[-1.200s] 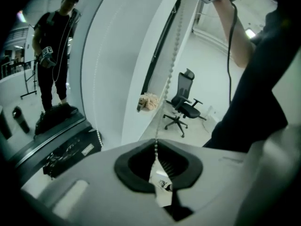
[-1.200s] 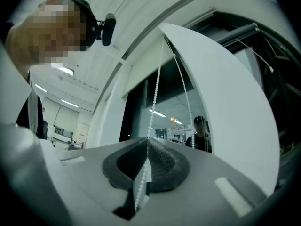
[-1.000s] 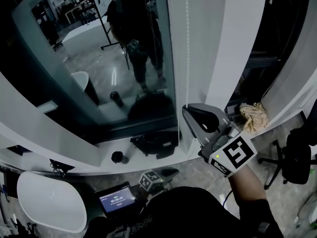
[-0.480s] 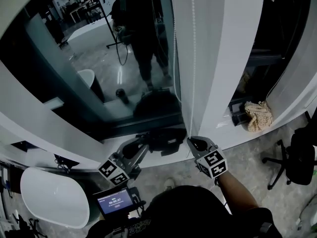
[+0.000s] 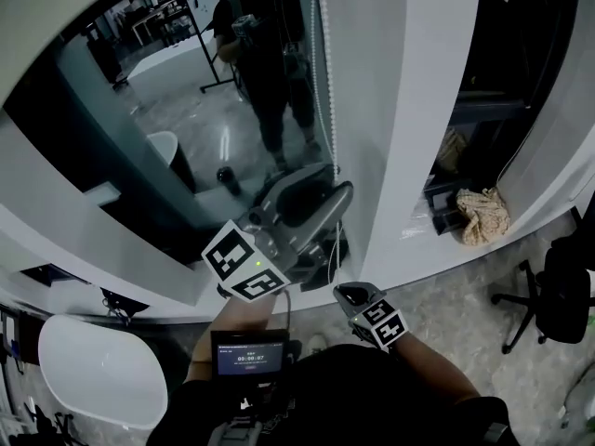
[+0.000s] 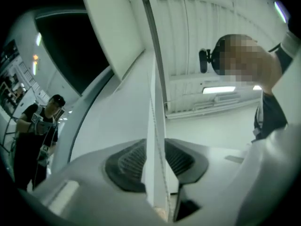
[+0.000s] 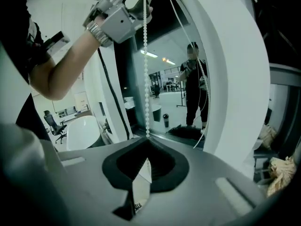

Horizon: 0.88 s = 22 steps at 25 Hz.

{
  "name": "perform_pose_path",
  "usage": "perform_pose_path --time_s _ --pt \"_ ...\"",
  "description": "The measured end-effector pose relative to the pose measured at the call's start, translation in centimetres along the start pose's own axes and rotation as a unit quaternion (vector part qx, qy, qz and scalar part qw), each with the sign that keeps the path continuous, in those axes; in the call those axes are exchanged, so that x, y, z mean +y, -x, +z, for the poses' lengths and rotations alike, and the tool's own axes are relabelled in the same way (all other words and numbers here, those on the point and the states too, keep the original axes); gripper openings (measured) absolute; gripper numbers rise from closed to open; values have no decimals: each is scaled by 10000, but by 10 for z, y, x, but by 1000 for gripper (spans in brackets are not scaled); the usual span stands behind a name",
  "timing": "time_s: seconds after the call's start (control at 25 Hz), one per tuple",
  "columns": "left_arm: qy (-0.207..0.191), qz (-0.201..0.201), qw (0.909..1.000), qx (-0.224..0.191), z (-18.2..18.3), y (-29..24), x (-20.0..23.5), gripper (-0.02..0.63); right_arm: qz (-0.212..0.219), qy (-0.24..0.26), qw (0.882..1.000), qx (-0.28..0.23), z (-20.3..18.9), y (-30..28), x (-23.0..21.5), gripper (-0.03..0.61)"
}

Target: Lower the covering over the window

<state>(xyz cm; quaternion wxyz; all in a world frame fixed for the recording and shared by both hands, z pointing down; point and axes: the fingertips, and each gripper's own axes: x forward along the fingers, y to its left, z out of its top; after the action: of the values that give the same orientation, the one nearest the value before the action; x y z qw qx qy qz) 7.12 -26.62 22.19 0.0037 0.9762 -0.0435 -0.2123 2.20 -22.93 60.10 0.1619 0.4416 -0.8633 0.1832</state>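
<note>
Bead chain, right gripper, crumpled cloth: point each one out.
bead chain (image 7: 145, 55): right gripper view, on the beads hanging above the jaws.
right gripper (image 5: 340, 292): head view, at its closed tips.
crumpled cloth (image 5: 483, 214): head view, middle of the heap.

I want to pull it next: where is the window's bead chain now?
Centre of the head view: the bead chain hangs between the window and the white pillar, its lower part clamped in the right gripper.

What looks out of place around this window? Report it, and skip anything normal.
A crumpled beige cloth lies bunched up on the white ledge to the right of the pillar. It looks dropped there rather than folded or hung. Nothing else stands out. There is no sign of a spill or of damage.
</note>
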Motion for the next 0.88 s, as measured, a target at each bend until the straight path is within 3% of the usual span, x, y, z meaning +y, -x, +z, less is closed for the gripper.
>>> perform_pose_path --time_s 0.08,0.16,0.24,0.32,0.4,0.52,0.6,0.72,0.88 --pt "14 -20 10000 -90 6 -8 3 110 48 -5 9998 203 -16 -1 2 6" --pt "-9 56 10000 -44 5 -12 8 14 11 -120 9996 269 -27 3 -2 8" --pt "-95 123 9998 105 0 -14 12 11 -105 -287 9991 306 -32 8 -11 7" --pt "-478 268 9973 488 -18 -16 18 9 -221 -405 9973 566 -46 11 -19 8" --pt "-929 475 9890 1053 -51 -12 27 9 -318 -479 9934 997 -72 13 -24 9" --pt "-970 708 9813 1502 -99 5 47 9 -553 -597 9892 1223 -102 19 -32 16" --pt "-700 871 9795 1675 -122 19 62 9 -738 -808 9895 946 -101 26 -41 70" --pt "-523 1102 9710 2057 -156 38 79 9 -1083 -1298 9856 38 -73 46 -64 100" --pt "-274 1237 9573 2599 -210 64 82 9 -1144 -1989 9637 -1363 -13 79 -88 94"
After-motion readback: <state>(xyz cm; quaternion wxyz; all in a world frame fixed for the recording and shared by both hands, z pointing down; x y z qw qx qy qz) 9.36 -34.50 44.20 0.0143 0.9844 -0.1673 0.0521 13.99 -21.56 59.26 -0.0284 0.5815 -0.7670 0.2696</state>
